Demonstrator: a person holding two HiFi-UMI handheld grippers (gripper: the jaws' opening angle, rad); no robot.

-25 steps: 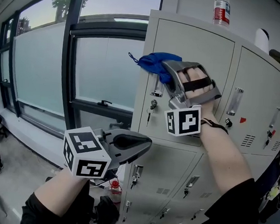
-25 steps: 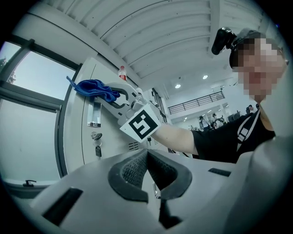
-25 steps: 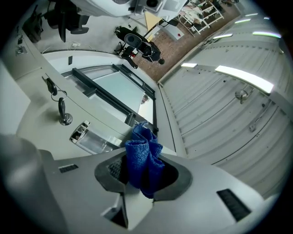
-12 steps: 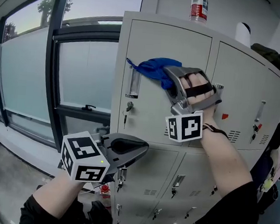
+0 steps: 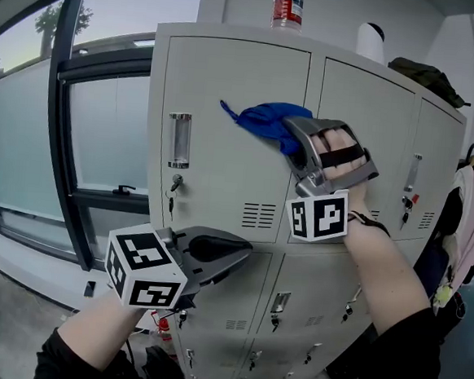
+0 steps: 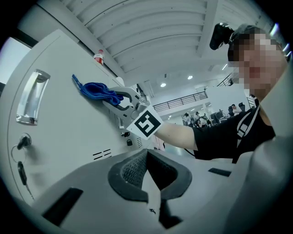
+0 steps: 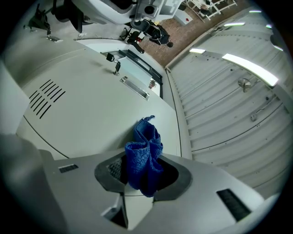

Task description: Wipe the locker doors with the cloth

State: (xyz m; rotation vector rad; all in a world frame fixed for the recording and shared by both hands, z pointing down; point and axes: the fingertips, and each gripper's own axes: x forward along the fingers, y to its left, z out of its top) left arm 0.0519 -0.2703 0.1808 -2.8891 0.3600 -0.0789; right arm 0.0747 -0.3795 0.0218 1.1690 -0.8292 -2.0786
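Right gripper [image 5: 294, 136] squeezed blue cloth [image 5: 263, 119] tight, pressed it on top locker door [image 5: 222, 175]. Left gripper [image 5: 236, 250] sat lower down, jaws together, empty.

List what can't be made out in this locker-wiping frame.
- Bottle on top: head view, the frame edge cuts its upper part off.
- Where the blue cloth meets the locker door: head view, its folds cover it.
- Lower doors: head view, the right forearm partly hides them.

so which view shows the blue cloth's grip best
The right gripper view: the blue cloth sits bunched between the closed fingers. The head view shows it against the locker door; the left gripper view shows it small and distant.
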